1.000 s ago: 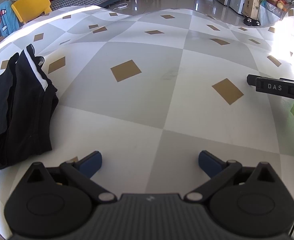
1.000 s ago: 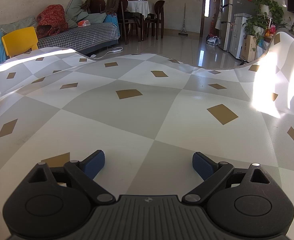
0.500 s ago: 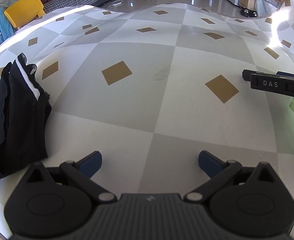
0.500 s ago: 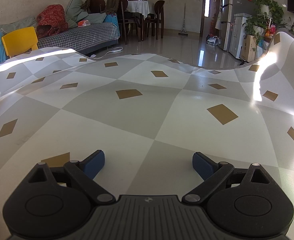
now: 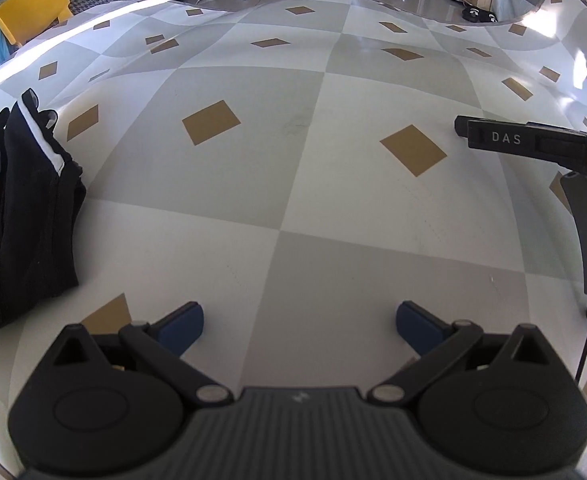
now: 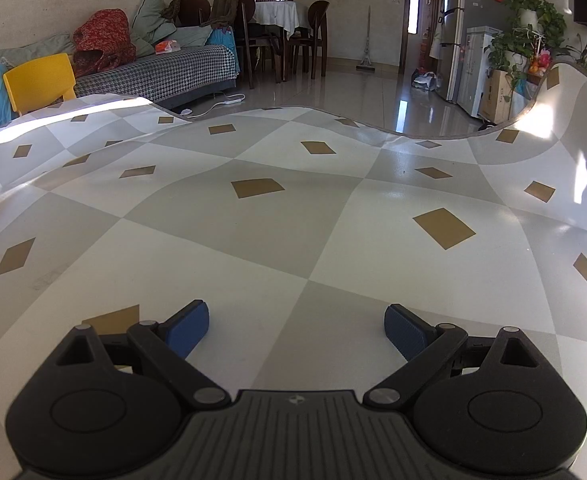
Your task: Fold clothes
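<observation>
A wide table covered in a glossy cloth of grey and white checks with tan diamonds (image 5: 293, 184) fills both views. Over the last second the left wrist camera has tipped down and edged forward, so the far living room has nearly left its view and more of the cloth shows. The right wrist view is almost unchanged. This looks like a pause between garments, with nothing yet laid out to fold.

The only clothing in sight is a bundle of black fabric with a white band (image 5: 25, 204), lying at the table's left edge, well apart from both grippers. Its left side is cut off by the frame, so what kind of garment it is and whether it is already folded cannot be told.

The left gripper (image 5: 299, 322) has its blue-padded fingers spread wide, holding nothing. The right gripper (image 6: 296, 320) is likewise spread and empty; from the left view only its black side edge shows.
</observation>
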The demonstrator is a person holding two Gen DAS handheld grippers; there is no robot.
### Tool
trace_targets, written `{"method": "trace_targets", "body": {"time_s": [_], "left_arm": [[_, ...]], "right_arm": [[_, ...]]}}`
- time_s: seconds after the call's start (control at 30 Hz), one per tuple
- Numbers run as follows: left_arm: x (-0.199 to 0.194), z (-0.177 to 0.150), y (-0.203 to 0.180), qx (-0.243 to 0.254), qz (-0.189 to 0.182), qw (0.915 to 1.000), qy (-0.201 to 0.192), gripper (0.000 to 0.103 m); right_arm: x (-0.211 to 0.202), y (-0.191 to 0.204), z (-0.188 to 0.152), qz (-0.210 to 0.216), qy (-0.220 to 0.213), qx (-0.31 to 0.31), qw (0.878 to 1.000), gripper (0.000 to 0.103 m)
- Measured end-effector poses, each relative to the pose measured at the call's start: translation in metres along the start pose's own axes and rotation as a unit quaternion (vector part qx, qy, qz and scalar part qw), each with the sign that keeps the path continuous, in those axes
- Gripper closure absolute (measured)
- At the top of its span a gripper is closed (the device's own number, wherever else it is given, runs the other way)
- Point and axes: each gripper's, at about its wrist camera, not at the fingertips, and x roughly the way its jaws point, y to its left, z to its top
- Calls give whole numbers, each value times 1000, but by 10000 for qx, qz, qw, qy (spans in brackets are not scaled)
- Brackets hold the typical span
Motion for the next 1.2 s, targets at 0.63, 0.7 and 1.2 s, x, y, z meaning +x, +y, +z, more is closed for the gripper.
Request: {"method": "trace_targets", "body": {"time_s": [0.63, 0.7, 1.2], "left_arm": [[-1, -7, -2, 52, -40, 9999, -137, 0], [-1, -7, -3, 40, -36, 9999, -143, 0], [0, -5, -4, -148, 59, 9998, -152, 0]], "right_arm": [[1, 0, -1, -4, 3, 6, 10000, 8], [1, 0, -1, -4, 3, 6, 10000, 8], [1, 0, -1, -7, 3, 3, 10000, 8]]}}
